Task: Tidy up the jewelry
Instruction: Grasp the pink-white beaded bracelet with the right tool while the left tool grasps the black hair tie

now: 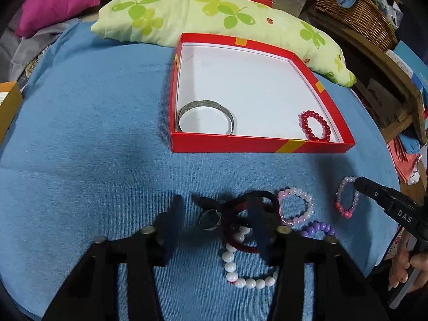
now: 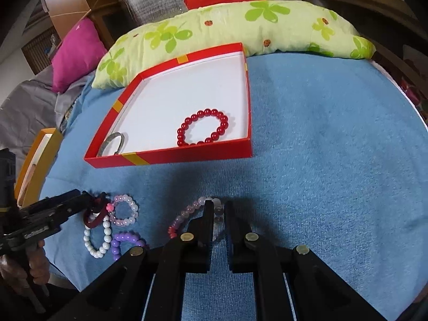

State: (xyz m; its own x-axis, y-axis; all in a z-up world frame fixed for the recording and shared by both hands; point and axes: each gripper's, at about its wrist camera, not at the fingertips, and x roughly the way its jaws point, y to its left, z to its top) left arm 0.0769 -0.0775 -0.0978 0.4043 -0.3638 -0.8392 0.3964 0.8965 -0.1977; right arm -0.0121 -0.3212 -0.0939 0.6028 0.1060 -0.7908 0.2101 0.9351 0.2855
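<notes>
In the left wrist view, the left claw point(image 1: 216, 214) fills the bottom of the frame with its two fingers wide apart, and between them lie a small silver ring point(image 1: 210, 220), a dark red hair band point(image 1: 235, 230) and a white bead bracelet point(image 1: 240, 267) on the blue cloth point(image 1: 80, 133). A black hair tie point(image 1: 256, 200) lies over this pile, and I cannot tell if the right-hand finger touches it, because that finger is blurred. Just right of the pile are a pale pink bracelet point(image 1: 295, 206) and a purple bracelet point(image 1: 318, 228). In the upper middle stands the red box point(image 1: 240, 141), which holds a silver bangle point(image 1: 206, 117) in its lower left corner and a red bead bracelet point(image 1: 315, 125) in its lower right corner. At the right edge the right claw point(image 1: 357, 183) touches a pink and clear bracelet point(image 1: 346, 200). In the right wrist view this claw point(image 2: 219, 211) has its fingers nearly together, with some beads of the same bracelet point(image 2: 184, 216) between them. A green leaf-print pillow point(image 2: 227, 32) lies behind the box.
</notes>
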